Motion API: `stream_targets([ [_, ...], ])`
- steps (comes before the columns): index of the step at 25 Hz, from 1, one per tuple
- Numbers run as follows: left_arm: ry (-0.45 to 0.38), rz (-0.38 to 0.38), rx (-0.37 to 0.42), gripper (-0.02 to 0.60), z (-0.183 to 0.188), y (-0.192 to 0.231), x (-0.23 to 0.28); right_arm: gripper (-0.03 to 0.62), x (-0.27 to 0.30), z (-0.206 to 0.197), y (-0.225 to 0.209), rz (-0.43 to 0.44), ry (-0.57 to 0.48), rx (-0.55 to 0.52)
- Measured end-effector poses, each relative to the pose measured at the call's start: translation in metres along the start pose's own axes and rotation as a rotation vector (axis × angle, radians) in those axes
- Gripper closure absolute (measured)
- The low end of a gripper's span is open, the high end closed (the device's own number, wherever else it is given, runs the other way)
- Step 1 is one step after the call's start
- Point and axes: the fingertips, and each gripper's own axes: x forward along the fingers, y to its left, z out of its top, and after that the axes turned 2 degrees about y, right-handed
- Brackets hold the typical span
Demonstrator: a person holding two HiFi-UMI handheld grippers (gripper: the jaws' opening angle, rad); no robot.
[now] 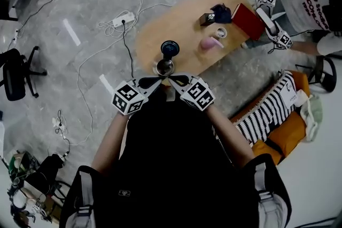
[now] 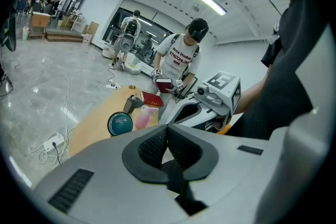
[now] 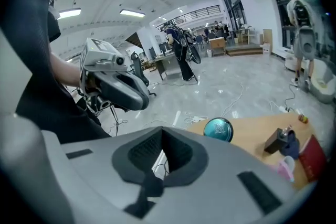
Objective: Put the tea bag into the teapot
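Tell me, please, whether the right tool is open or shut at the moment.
Shut. In the right gripper view the right tool has its jaws meeting at the tips, with nothing held between them.

**Q:** What does the operator wear?

**A:** A black top, short-sleeved, with a small label low on the front. Pale grey shoulder straps with buckles show at the lower left and lower right of the head view.

**Q:** And the handheld units?

**A:** Both the left gripper and the right gripper have grey moulded shells and black ribbed pads. Each carries a white cube printed with black square markers.
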Motion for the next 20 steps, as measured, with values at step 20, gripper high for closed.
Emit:
stream_targets([
  [20, -0.010, 0.005, 0.022, 0.572, 0.006, -0.005, -0.007, 0.588, -0.020, 0.023, 0.022, 0.015, -0.029, -0.056],
])
